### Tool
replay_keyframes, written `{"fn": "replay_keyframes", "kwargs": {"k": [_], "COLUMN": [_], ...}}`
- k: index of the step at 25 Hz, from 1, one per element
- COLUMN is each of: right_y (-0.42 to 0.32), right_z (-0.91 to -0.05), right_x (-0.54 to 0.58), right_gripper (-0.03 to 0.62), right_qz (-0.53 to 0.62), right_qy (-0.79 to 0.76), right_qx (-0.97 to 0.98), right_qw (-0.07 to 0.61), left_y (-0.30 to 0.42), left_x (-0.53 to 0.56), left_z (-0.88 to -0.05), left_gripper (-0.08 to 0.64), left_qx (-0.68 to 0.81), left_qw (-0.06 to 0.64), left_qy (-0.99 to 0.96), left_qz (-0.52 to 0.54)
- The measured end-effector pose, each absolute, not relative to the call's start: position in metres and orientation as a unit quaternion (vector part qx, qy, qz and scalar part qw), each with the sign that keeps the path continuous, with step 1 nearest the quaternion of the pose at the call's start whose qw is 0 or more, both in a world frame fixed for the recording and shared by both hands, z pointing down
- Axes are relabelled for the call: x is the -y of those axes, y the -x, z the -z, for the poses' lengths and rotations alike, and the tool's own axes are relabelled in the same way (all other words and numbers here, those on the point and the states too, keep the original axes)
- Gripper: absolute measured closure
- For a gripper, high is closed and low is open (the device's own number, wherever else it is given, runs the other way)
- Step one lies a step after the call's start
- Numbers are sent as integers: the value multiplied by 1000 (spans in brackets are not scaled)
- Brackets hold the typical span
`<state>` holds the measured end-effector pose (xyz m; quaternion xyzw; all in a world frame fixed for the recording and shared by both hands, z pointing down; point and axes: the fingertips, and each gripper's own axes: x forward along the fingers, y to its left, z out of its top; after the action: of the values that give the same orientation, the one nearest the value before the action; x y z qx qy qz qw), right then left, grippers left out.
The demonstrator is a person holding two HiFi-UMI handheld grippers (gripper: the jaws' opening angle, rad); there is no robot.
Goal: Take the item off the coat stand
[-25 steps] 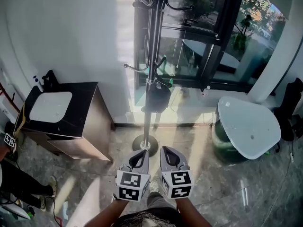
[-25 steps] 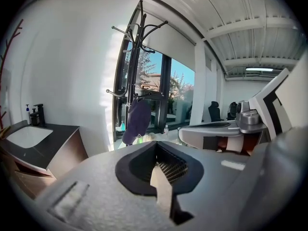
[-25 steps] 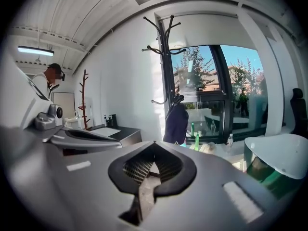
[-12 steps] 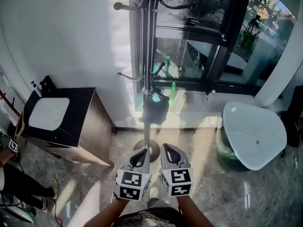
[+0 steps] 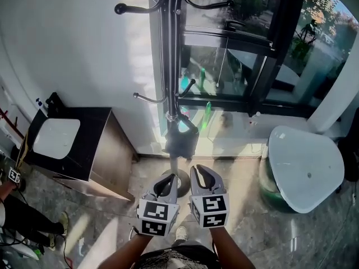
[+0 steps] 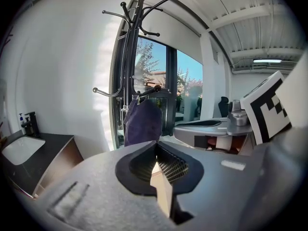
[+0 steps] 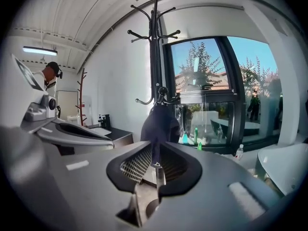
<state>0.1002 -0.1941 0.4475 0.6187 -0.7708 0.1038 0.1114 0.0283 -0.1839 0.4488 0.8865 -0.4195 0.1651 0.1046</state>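
A black metal coat stand (image 5: 168,66) carries a dark navy cloth bag (image 5: 180,138). The grey floor (image 5: 263,228) is marbled; the dark brown cabinet (image 5: 109,150) holds a white basin (image 5: 56,138).

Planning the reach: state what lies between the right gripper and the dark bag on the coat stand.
Only open air, in the right gripper view: the right gripper, jaws opening and empty, faces the dark bag with nothing in between.

Head view, we look steeply down, both gripper views, we face forward from lower, coat stand (image 5: 170,83) shared, near ahead.
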Motion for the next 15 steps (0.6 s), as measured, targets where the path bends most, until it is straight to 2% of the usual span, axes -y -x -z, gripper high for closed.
{"fn": "replay_keyframes", "kwargs": {"k": [10, 15], "right_y": [-107, -107], "right_z": [-467, -476], "right_x": [246, 268], "right_gripper": [462, 440], "right_qz": [-107, -105], "right_qy": [-591, -573], "right_qx": [789, 801], "right_qw": [124, 138], "left_y": [-30, -24], "left_x": [214, 225], "left_z": [-456, -459], "left_gripper": [557, 557], "left_qx": [445, 461], "left_qw": [103, 104], "left_qy": [-873, -865], "left_qz": [-170, -171]}}
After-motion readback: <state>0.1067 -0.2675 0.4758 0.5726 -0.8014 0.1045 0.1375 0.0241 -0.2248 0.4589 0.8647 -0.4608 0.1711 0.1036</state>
